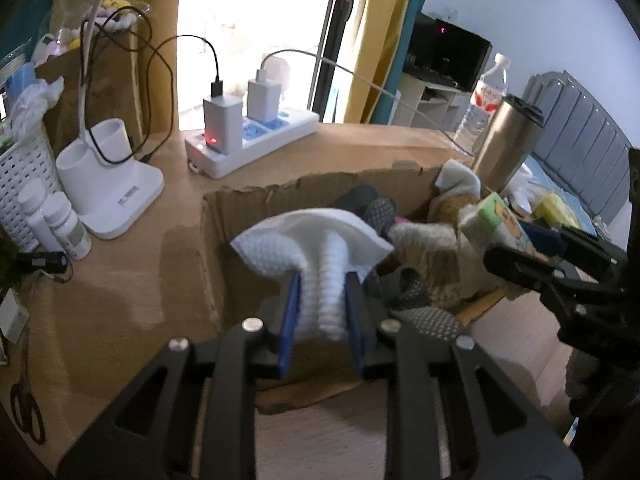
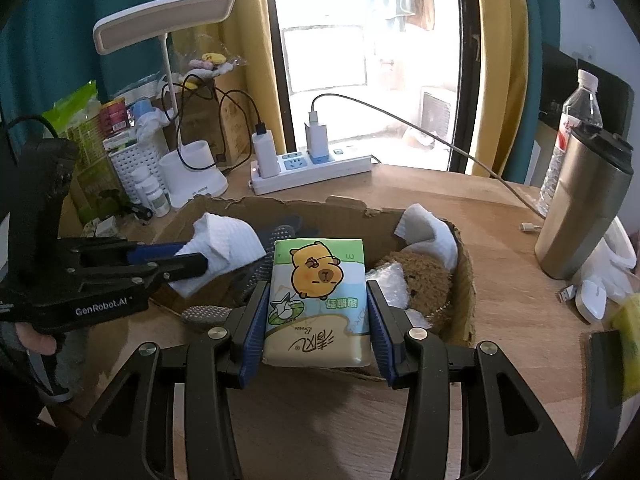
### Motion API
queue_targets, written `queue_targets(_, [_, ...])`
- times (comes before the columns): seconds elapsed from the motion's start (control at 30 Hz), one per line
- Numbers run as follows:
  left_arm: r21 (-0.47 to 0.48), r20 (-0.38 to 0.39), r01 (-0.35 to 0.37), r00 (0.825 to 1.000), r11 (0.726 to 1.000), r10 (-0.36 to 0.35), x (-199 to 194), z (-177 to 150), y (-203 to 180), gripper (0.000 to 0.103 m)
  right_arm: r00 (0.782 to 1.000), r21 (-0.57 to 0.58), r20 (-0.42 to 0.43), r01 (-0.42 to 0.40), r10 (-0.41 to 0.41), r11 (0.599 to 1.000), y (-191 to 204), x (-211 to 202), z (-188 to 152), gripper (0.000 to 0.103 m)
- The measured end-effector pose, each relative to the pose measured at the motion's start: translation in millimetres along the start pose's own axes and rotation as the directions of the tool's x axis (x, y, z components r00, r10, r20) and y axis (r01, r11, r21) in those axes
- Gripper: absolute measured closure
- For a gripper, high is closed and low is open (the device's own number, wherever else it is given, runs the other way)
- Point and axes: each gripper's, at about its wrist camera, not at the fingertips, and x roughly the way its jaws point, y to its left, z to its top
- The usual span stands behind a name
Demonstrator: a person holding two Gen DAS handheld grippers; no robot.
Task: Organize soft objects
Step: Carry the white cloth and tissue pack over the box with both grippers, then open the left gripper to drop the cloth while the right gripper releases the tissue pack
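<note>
While both tongs hover over the torn cardboard box (image 2: 466,280) on the wooden bench (image 2: 508,248), each has something clamped. The left tongs (image 1: 322,300) pinch a white knitted cloth (image 1: 316,248) between their blue pads, the cloth bunched and spilling forward above the box; in the right wrist view the left tongs (image 2: 192,262) come in from nine o'clock with that cloth (image 2: 224,248). The right tongs (image 2: 318,312) grip a tissue pack (image 2: 318,296) printed with a cartoon animal, held above the near edge of the box. Inside the box lie a brown sponge (image 2: 426,280) at three o'clock of the pack, a white cloth (image 2: 430,234) draped on the far right wall, and dark dotted gloves (image 2: 280,236). Beyond the box, at twelve o'clock, sits a power strip (image 2: 312,170); a steel tumbler (image 2: 580,208) stands at two o'clock.
</note>
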Motion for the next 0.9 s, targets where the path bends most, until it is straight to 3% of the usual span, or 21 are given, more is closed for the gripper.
queue_targets(0.13, [0.010,0.021,0.009,1.000,1.000,-0.009,-6,0,-3,0.076,1.000,-0.008,-0.007,-0.001,0.001,1.000,6,4,2,0.054])
queue_targets(0.17, [0.008,0.024,0.010,1.000,1.000,-0.011,-7,0,-2,0.066,1.000,-0.010,-0.008,-0.001,0.000,1.000,7,4,3,0.054])
queue_targets(0.2, [0.006,0.026,0.013,1.000,1.000,-0.013,-8,1,-1,0.045,1.000,-0.012,-0.009,0.000,0.000,1.000,8,5,3,0.054])
queue_targets(0.27, [-0.002,0.031,0.024,0.999,1.000,-0.024,-9,1,1,0.034,1.000,-0.019,-0.011,-0.001,0.001,1.000,12,6,5,0.054])
queue_targets(0.37, [-0.029,0.050,0.047,0.998,0.998,-0.046,-14,2,6,0.034,1.000,-0.025,-0.014,-0.002,0.001,1.000,16,7,7,0.054])
queue_targets(0.9, [-0.065,0.093,0.030,0.995,0.997,-0.024,-31,-4,34,0.034,0.997,-0.063,-0.066,-0.031,0.026,0.998,43,34,11,0.054])
